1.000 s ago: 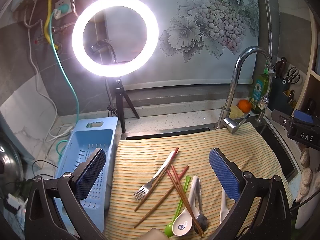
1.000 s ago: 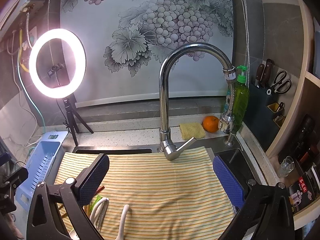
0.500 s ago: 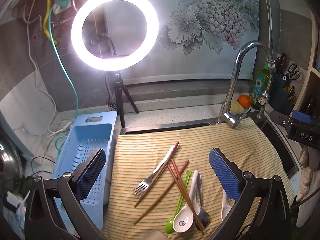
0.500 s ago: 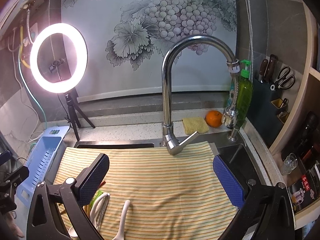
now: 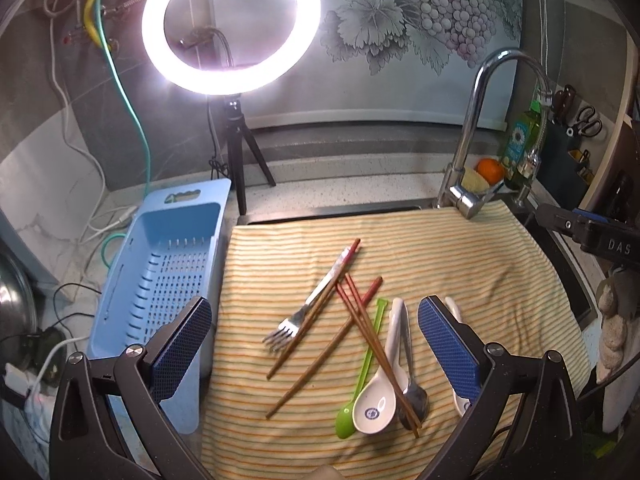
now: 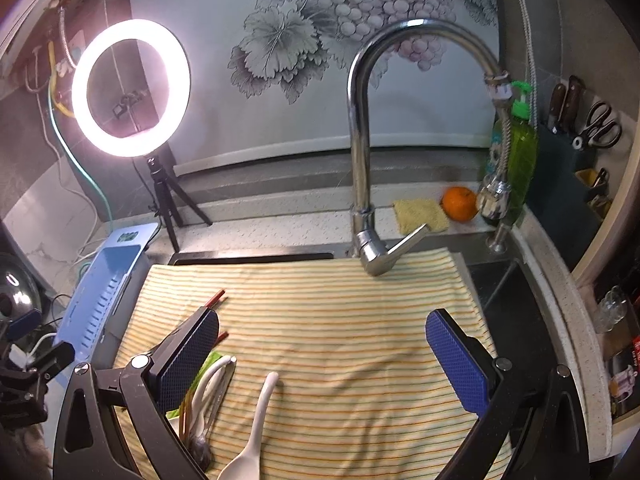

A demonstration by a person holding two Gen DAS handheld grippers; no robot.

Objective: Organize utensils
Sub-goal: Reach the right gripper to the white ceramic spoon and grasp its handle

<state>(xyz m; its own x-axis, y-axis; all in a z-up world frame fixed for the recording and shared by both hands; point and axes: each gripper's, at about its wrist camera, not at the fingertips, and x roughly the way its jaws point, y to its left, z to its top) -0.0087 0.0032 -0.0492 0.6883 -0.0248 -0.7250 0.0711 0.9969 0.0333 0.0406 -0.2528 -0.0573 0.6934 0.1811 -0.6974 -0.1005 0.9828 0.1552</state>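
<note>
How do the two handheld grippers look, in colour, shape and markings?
Both look alike. The left gripper has a black angular frame with triangular cut-outs and silver bolts; its jaws carry flat blue pads with a fine mesh texture. The right gripper is built the same. Seen from the left wrist view, its black body bears the white letters "DAS". No sleeves show.

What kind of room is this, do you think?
Most likely a home kitchen, at the sink: a chrome faucet, a green dish soap bottle, and a knife block with scissors stand around the striped cloth.
</note>
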